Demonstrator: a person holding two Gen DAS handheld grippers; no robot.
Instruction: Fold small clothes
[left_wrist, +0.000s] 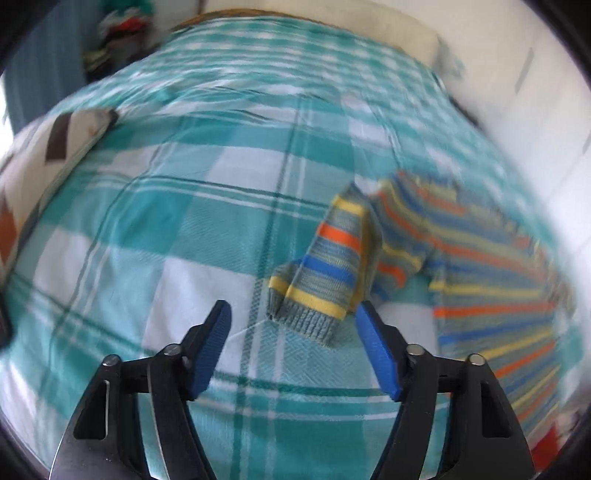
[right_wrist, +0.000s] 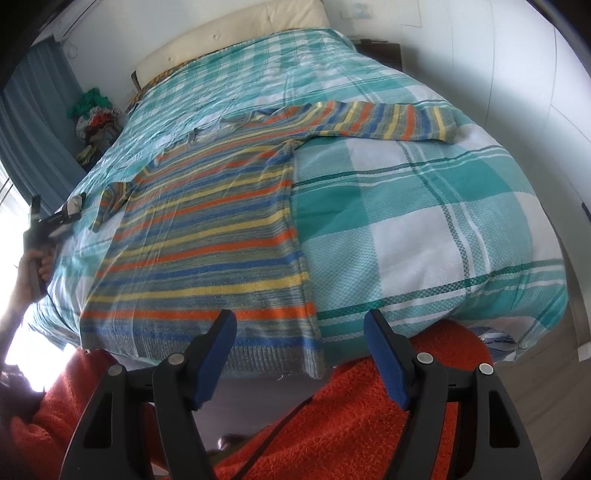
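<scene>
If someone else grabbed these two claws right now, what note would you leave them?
Left claw: open, empty, just short of the cuff of the sweater's near sleeve, which lies crumpled.
Right claw: open, empty, over the hem of the striped sweater.
Sweater lies flat on the checked bedspread, the other sleeve stretched out.
Done: laid out. Left: fold in both sleeves, then the body.

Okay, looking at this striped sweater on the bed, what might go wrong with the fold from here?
1. The left sleeve is already doubled over and bunched near the open left tool; a grab there may pinch both layers and fold crooked.
2. The sweater hem sits at the bed's edge, by the open right tool; a tug could drag it off.
3. The plaid bedspread is soft, so a low pinch may catch it too.
</scene>
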